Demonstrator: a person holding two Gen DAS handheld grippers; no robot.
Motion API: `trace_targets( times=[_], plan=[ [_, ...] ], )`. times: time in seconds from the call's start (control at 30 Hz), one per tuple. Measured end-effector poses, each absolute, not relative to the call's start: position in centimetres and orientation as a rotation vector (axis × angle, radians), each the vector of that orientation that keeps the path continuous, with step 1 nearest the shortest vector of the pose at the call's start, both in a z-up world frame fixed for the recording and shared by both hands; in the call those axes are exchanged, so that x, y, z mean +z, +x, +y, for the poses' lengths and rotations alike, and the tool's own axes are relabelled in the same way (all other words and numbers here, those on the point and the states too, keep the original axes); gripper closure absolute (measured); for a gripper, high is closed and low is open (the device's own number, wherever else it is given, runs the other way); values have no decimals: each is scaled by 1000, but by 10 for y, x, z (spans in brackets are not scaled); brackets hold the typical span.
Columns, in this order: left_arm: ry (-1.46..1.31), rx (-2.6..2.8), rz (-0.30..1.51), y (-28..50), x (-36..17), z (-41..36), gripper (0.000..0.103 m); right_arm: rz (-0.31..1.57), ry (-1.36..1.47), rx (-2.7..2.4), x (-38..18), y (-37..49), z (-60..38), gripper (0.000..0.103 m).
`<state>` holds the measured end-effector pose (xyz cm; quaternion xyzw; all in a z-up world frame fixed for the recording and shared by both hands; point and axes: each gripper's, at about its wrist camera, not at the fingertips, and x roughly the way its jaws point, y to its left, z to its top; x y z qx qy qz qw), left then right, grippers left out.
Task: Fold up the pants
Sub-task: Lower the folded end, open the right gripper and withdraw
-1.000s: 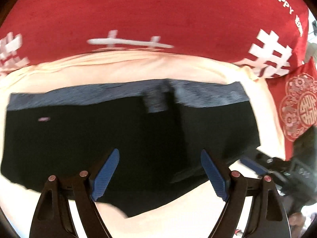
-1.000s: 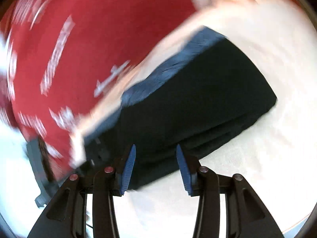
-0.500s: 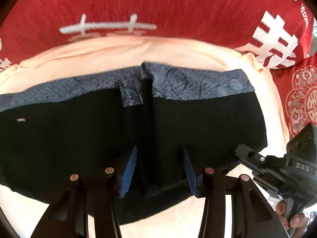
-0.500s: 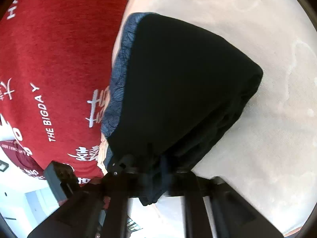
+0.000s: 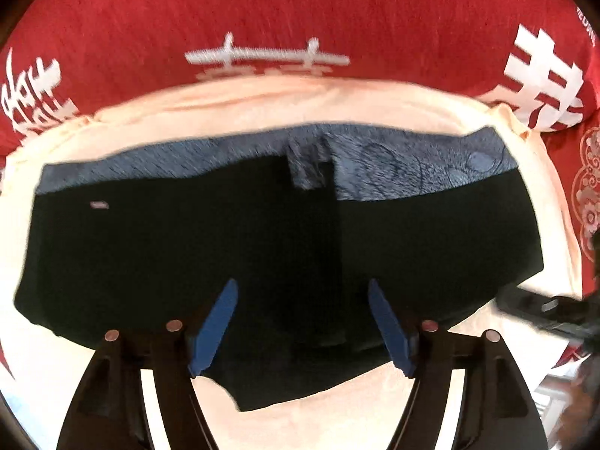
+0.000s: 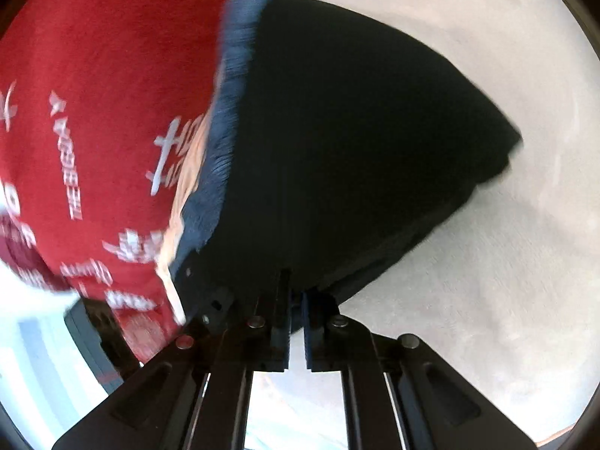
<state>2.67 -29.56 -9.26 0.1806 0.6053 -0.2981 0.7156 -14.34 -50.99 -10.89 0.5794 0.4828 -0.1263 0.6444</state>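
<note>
The left gripper [image 5: 302, 322] is letting go: its jaws, which were pinching a ridge of the black pants [image 5: 262, 270] half a second ago, have just been spreading and are now standing released, with the fabric lying slack between and under them. The right gripper [image 6: 297, 332] is clenching the pants' near edge, having closed on it within the last second, so a fold from that side looks to be starting. The pants are lying flat on the cream sheet [image 5: 262, 105] over the red bedcover [image 5: 300, 7].
</note>
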Motion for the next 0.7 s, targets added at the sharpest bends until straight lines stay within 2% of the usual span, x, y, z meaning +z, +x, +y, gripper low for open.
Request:
trace_targets(
  times=[0.07, 0.17, 0.23, 0.33, 0.43, 0.57, 0.7],
  plan=[
    [410, -646, 1308, 33, -80, -299, 29, 1152, 1242, -220, -91, -135, -514, 74],
    [405, -644, 1285, 41, -68, -309, 29, 1085, 1101, -196, -47, -125, -541, 57],
    [400, -659, 1279, 42, -65, -326, 29, 1036, 1029, -247, -33, -122, -566, 54],
    [396, -698, 1272, 40, -68, -357, 29, 1029, 992, -346, -43, -112, -612, 54],
    [374, -738, 1291, 36, -80, -389, 29, 1054, 1070, -356, -74, -103, -643, 54],
    [411, -700, 1305, 33, -97, -402, 29, 1096, 1179, -292, -111, -95, -659, 69],
    [491, -627, 1327, 27, -121, -383, 29, 1106, 1177, -247, -99, -89, -652, 71]
  ],
)
